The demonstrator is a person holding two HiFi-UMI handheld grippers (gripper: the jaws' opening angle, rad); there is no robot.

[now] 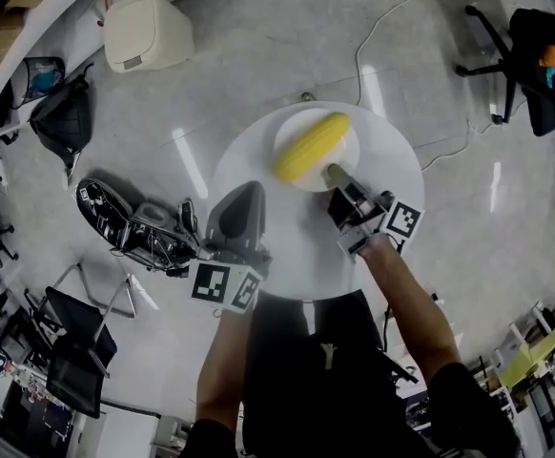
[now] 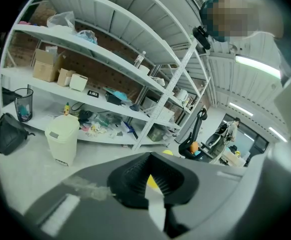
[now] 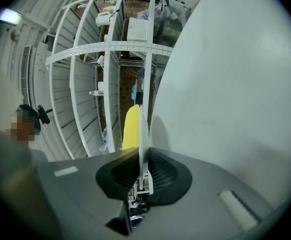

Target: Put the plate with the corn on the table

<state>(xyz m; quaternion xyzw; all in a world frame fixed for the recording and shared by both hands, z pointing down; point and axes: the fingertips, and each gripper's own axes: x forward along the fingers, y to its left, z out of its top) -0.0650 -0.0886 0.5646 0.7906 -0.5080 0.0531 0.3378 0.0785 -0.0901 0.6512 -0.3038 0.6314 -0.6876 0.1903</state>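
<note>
A white plate [image 1: 294, 122] carrying a yellow corn cob [image 1: 311, 147] is over the far half of the round white table [image 1: 392, 160]. My right gripper [image 1: 335, 175] is shut on the plate's near rim. In the right gripper view the rim [image 3: 143, 134] runs edge-on between the jaws [image 3: 143, 171], with the corn [image 3: 130, 129] on one side and the tabletop [image 3: 225, 94] close on the other. I cannot tell whether the plate touches the table. My left gripper [image 1: 251, 191] hovers over the table's left part, jaws together and holding nothing. A bit of corn [image 2: 167, 152] shows past its jaws [image 2: 154, 188].
Around the table on the grey floor are a cream bin [image 1: 144, 29], a black bag [image 1: 63, 117], dark equipment [image 1: 134, 227] and a folding chair [image 1: 77, 351] on the left. An office chair [image 1: 525, 55] and a white cable [image 1: 373, 46] are on the right. Shelving [image 2: 100, 59] lines the wall.
</note>
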